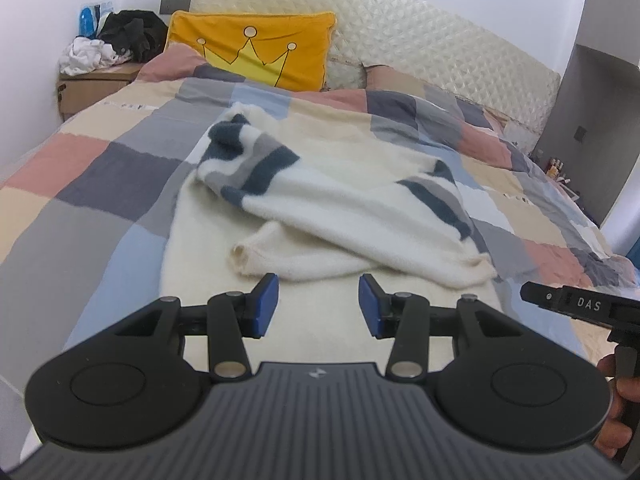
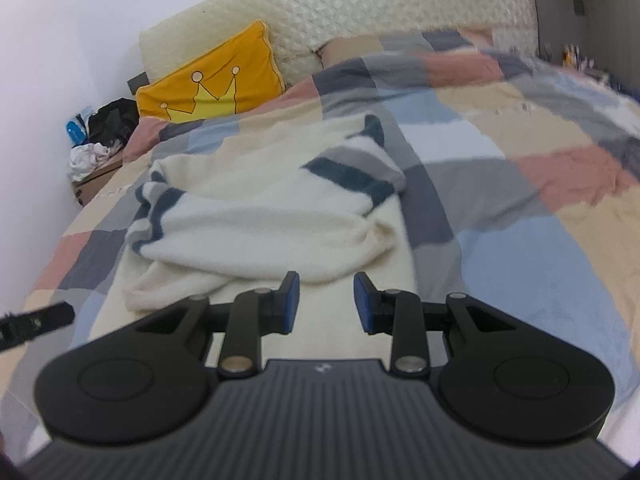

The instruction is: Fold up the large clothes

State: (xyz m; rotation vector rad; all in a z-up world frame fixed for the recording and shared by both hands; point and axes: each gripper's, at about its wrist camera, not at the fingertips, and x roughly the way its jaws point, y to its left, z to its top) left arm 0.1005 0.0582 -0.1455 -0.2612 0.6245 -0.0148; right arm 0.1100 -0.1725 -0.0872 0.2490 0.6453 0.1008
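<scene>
Cream knit with dark blue and grey stripes: a large sweater [image 1: 320,216] lies spread along the middle of the bed [image 1: 100,184], on a patchwork quilt of pink, grey, blue and beige squares. Both sleeves have been laid across the body so that they cross near the hem, which suggests that the sides are already folded in and a lengthwise fold is still to come. The left tongs [image 1: 319,306] hang above the near end of the garment, blue pads well apart, nothing between them. The right tongs [image 2: 327,302] hang beside them over the same end, pads somewhat closer together yet also empty. Both point downward at the near edge, a stance that probably prepares a grasp of the 2 lower corners.

The near hem itself is hidden beneath the black bodies of the tongs in both views, so its exact lie cannot be told. Of the person, only part of a hand [image 1: 616,408] shows at the right edge of the left view. A yellow pillow [image 1: 256,48] with a crown leans on the quilted headboard [image 1: 420,36]; a pile of clothes [image 1: 116,40] sits on a box beyond the bed. The right view is blurred toward its right side.
</scene>
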